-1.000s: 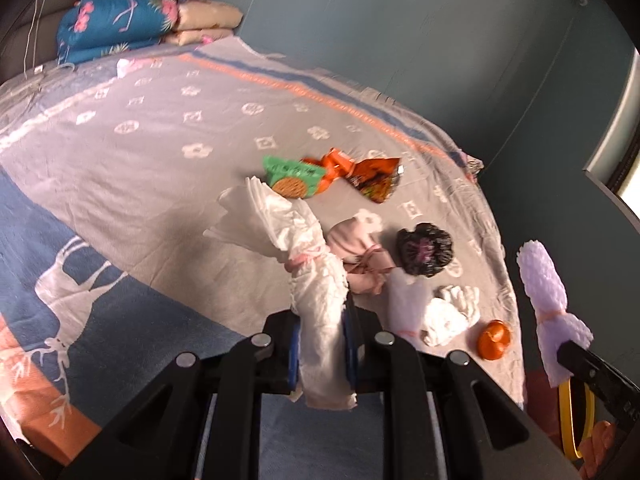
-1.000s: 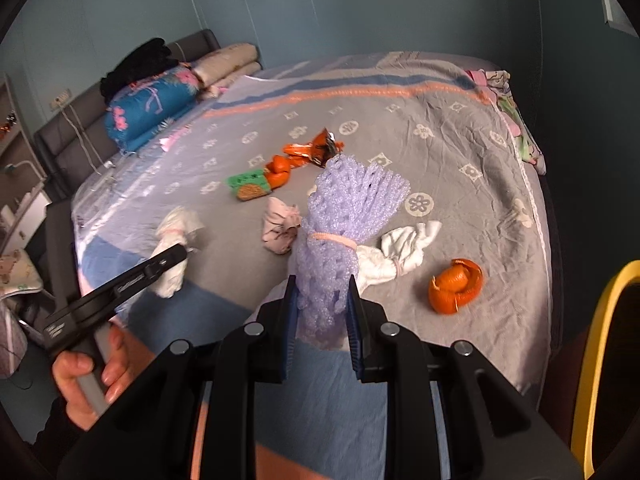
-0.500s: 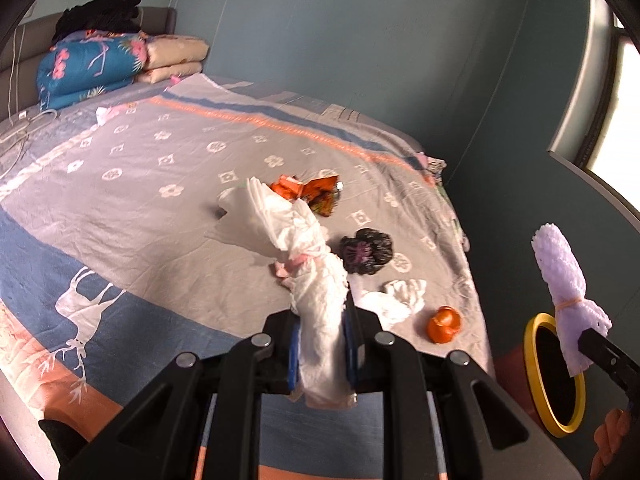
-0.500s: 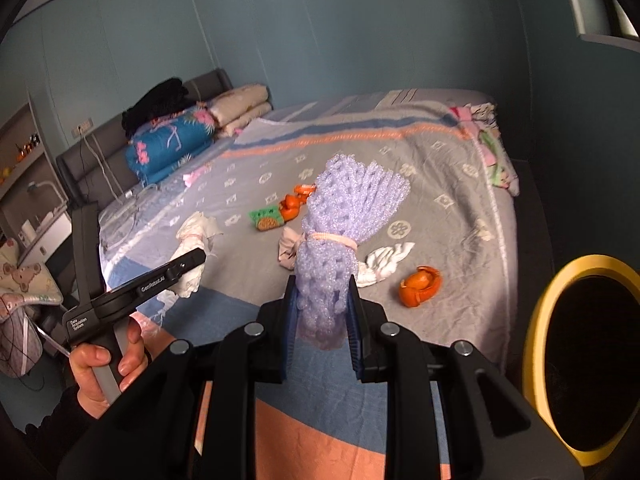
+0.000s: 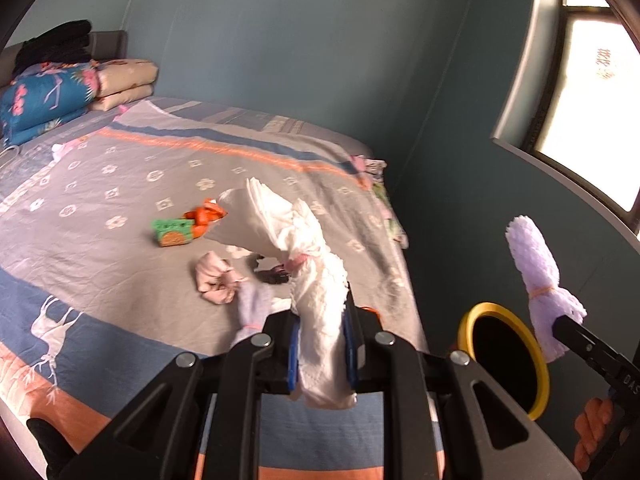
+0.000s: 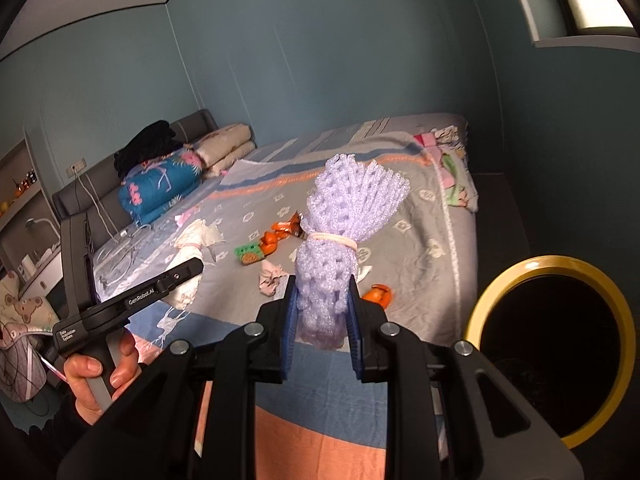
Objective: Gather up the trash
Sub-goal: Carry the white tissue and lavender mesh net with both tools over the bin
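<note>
White tissue bundle [image 5: 316, 280]; lilac foam net [image 6: 344, 240]; yellow-rimmed black bin [image 6: 552, 344]; grey flower-print bedspread [image 5: 120, 184], orange stripe.

two grippers [image 5: 320, 344] [image 6: 322, 322], one bin [image 6: 486, 312]

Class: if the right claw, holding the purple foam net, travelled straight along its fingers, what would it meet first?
Probably the bed, near the orange peel; the yellow-rimmed bin lies off right. Depth is uncertain.

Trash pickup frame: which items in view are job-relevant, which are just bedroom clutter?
Job:
white tissue bundle in left gripper
purple foam net in right gripper
yellow-rimmed bin
green wrapper
orange peel

Clutter:
folded quilts
bedsheet
</note>
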`<move>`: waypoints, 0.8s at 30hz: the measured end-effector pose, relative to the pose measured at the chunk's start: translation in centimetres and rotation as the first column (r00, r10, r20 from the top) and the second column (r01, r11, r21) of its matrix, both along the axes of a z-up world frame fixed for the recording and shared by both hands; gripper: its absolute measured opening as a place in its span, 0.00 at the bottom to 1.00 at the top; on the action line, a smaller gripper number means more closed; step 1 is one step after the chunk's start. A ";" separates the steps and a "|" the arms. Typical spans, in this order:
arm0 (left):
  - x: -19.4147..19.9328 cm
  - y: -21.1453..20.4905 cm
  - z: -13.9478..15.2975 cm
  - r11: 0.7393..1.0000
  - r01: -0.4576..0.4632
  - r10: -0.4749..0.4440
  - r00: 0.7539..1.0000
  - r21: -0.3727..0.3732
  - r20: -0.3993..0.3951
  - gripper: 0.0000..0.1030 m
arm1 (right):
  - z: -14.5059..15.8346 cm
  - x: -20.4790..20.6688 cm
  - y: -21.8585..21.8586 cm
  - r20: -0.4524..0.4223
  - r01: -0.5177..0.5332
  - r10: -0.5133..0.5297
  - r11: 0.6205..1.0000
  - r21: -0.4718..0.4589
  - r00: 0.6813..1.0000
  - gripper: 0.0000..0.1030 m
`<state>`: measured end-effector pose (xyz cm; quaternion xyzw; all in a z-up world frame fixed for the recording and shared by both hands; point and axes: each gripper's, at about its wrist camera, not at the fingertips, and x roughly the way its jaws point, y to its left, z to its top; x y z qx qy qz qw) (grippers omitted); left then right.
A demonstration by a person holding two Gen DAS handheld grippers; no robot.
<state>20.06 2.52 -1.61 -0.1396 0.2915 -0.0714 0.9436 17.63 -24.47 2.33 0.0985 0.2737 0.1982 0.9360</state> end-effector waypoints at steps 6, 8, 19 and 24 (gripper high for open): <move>-0.2 -2.9 1.3 0.998 0.057 -0.058 0.998 0.023 0.026 0.16 | 0.7 -0.8 -2.6 0.021 0.038 -0.038 0.999 0.024 0.999 0.21; -0.1 -4.0 1.7 0.997 0.076 -0.077 0.997 0.030 0.032 0.15 | 0.9 -1.2 -3.5 0.028 0.054 -0.055 0.998 0.031 0.998 0.21; 0.8 -8.9 2.8 0.984 0.173 -0.175 0.984 0.047 0.039 0.15 | 1.5 -2.3 -6.9 0.043 0.138 -0.140 0.989 0.043 0.989 0.21; 1.4 -12.0 2.8 0.970 0.234 -0.236 0.971 0.062 0.035 0.15 | 1.3 -2.6 -8.9 0.038 0.180 -0.182 0.982 0.050 0.983 0.21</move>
